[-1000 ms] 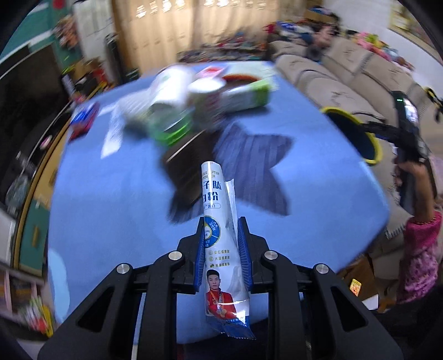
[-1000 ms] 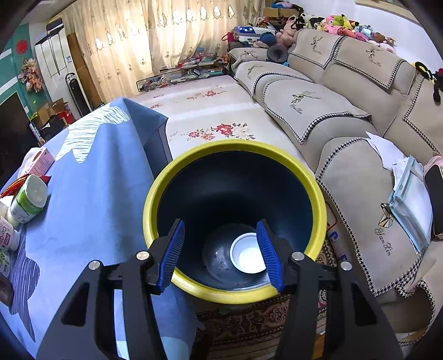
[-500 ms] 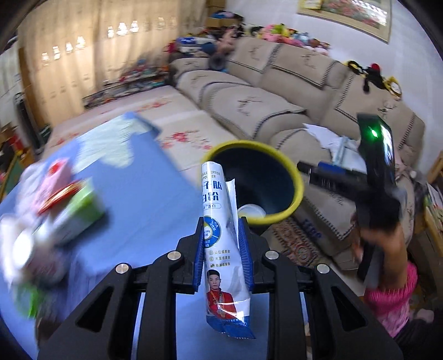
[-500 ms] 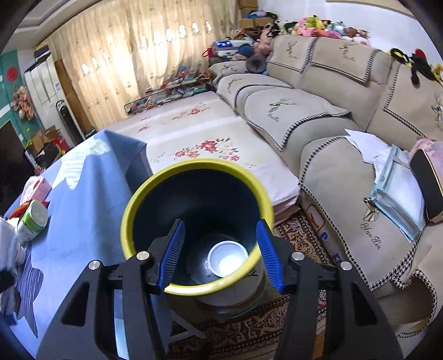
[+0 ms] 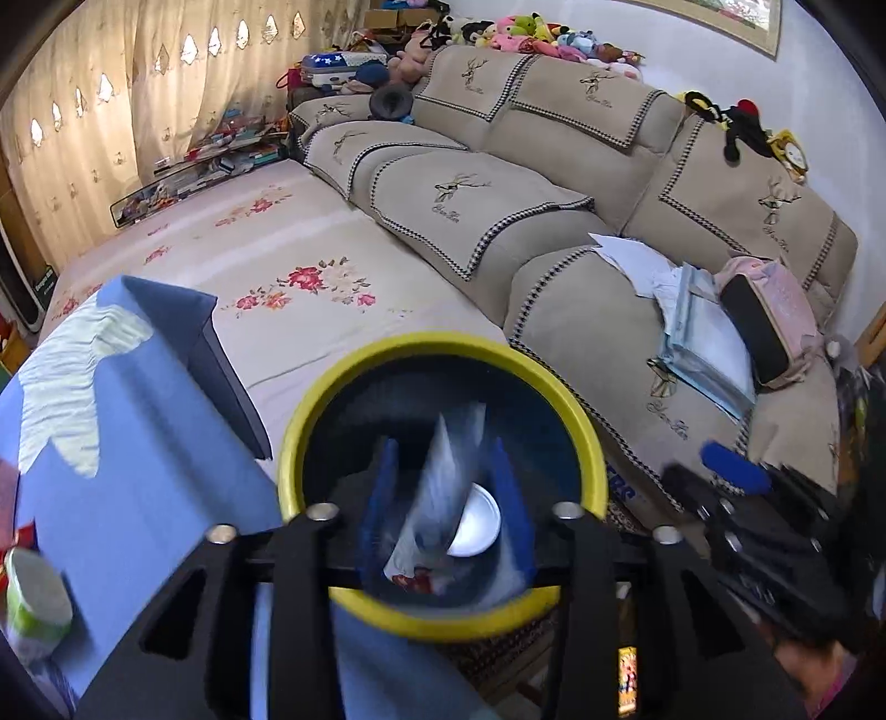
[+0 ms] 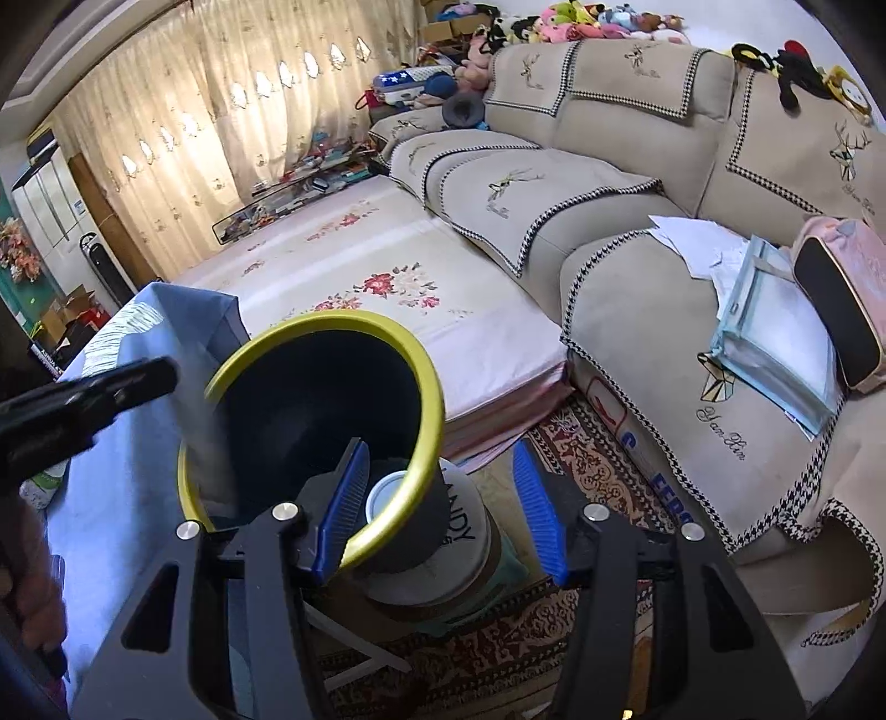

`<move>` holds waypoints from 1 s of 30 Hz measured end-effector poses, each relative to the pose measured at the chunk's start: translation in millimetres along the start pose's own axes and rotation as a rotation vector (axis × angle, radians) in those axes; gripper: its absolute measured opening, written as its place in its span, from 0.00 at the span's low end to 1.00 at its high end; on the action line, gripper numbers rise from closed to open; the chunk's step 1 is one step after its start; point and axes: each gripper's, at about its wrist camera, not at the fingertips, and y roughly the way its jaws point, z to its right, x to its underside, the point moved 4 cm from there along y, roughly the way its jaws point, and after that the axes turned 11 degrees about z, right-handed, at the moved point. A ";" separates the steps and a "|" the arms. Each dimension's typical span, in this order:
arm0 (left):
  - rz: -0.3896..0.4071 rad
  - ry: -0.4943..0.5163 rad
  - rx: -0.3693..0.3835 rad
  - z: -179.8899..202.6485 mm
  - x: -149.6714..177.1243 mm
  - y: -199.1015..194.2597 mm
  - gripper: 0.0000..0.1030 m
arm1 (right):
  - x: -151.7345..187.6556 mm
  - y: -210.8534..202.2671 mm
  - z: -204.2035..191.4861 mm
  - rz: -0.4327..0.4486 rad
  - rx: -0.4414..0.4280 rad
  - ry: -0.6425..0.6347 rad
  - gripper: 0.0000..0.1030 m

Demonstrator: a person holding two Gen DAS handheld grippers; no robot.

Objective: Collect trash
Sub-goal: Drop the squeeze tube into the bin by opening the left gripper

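Blurred white wrapper (image 5: 443, 487) tilted over yellow-rimmed dark bin (image 5: 343, 382), white lid (image 5: 476, 520) inside

A beige sofa (image 5: 581, 183) holds papers (image 5: 637, 260) and plush toys (image 5: 531, 41) near curtains (image 5: 138, 111).

Beige sofa (image 5: 554, 183) occupies upper right; curtained window (image 6: 221, 127) upper left, backlit; patterned rug (image 6: 598, 465) covers lower centre floor.

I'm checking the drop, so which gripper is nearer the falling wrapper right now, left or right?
Left. The left gripper sits right over the yellow-rimmed bin, its fingers either side of the blurred wrapper. The right gripper is beside the bin, past its rim.
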 end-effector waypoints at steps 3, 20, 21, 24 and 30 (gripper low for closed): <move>-0.004 -0.020 -0.002 -0.1 -2.9 5.6 0.44 | 1.7 2.3 0.5 -0.005 -0.003 0.000 0.53; 0.375 -0.175 -0.271 -97.7 78.4 -276.4 0.95 | 22.8 -7.9 -95.5 -0.036 -0.162 -0.139 0.57; 0.387 -0.203 -0.318 -111.5 92.7 -296.5 0.95 | 25.0 -10.2 -108.8 -0.035 -0.185 -0.158 0.58; 0.402 -0.246 -0.432 -143.0 127.2 -338.5 0.95 | 34.8 -16.2 -149.4 -0.040 -0.249 -0.217 0.59; 0.412 -0.280 -0.614 -182.7 193.0 -398.7 0.95 | 62.0 -35.4 -247.0 -0.062 -0.422 -0.347 0.59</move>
